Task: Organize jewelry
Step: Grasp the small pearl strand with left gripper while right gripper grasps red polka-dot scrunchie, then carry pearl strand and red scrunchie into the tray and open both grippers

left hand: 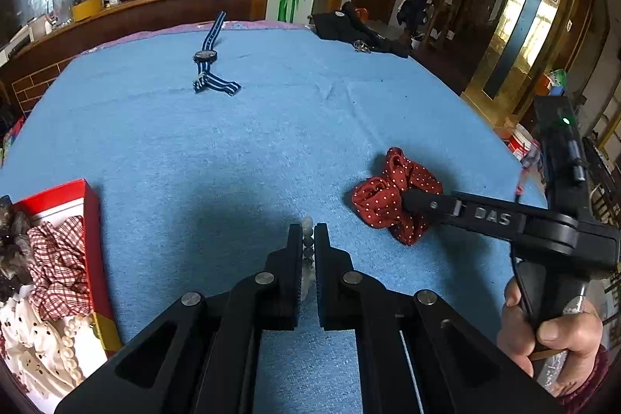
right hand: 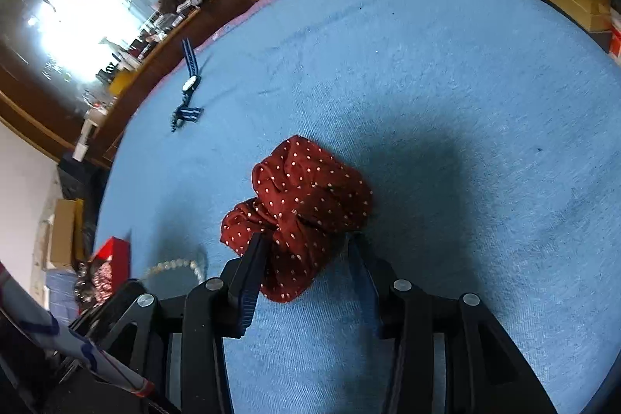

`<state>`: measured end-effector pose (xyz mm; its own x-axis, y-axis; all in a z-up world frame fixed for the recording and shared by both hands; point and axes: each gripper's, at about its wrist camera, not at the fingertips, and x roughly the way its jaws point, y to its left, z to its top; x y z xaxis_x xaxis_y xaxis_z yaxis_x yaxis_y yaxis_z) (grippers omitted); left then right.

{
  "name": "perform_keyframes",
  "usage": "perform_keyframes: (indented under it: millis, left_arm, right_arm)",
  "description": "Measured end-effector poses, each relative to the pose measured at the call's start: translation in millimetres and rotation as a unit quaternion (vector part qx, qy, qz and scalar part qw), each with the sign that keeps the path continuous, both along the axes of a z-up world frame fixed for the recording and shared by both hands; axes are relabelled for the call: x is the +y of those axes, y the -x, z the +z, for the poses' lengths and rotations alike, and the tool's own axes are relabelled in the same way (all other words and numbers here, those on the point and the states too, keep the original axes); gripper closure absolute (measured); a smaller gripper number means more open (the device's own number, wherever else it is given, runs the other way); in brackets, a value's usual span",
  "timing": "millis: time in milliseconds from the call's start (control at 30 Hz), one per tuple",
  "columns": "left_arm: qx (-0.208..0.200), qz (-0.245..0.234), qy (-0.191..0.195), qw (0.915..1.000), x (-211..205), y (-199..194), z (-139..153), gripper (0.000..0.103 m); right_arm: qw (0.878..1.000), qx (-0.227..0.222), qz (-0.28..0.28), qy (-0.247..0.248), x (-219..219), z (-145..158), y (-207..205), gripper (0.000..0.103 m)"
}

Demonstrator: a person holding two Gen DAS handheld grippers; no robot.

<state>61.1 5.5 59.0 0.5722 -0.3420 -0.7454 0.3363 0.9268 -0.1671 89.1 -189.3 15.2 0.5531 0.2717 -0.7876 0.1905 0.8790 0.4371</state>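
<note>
Box (left hand: pixel 93 258) at eight o'clock, already holding scrunchies and pearls. Bracelet (left hand: pixel 307 239) at six, pinched between pressed-together left gripper (left hand: pixel 306 239) fingers, angled down over cloth (left hand: pixel 271 142). Watch (left hand: pixel 205 56) at eleven, not yet stowed. Red scrunchie (left hand: pixel 392 196) at three, lying on cloth between spread right gripper (right hand: pixel 308 243) fingers, not squeezed; hand (left hand: pixel 551 332) gripping handle, pointing steeply down. Roughly halfway, judging by leftovers.

The table cover (left hand: pixel 271 127) is nubby blue cloth — matt, towel-like. At three o'clock a soft dotted red fabric scrunchie (left hand: pixel 392 196); at nine, a glossy red cardboard box (left hand: pixel 91 220) — smooth pearly beads (left hand: pixel 71 344) inside.
</note>
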Motion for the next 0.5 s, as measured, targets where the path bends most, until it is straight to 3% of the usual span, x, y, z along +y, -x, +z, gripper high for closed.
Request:
perform_keyframes:
  millis: [33, 100, 500]
  left_arm:
    - [-0.001, 0.001, 0.0, 1.0, 1, 2, 0, 0.098]
    - [0.001, 0.004, -0.003, 1.0, 1, 2, -1, 0.098]
    - [-0.007, 0.028, -0.018, 0.9994, 3, -1, -5, 0.098]
  right_arm:
    - [1.0, 0.001, 0.002, 0.006, 2, -1, -2, 0.064]
    - [1.0, -0.001, 0.011, 0.01, 3, -4, -3, 0.092]
    - [0.991, -0.117, 0.042, 0.053, 14, 28, 20, 0.095]
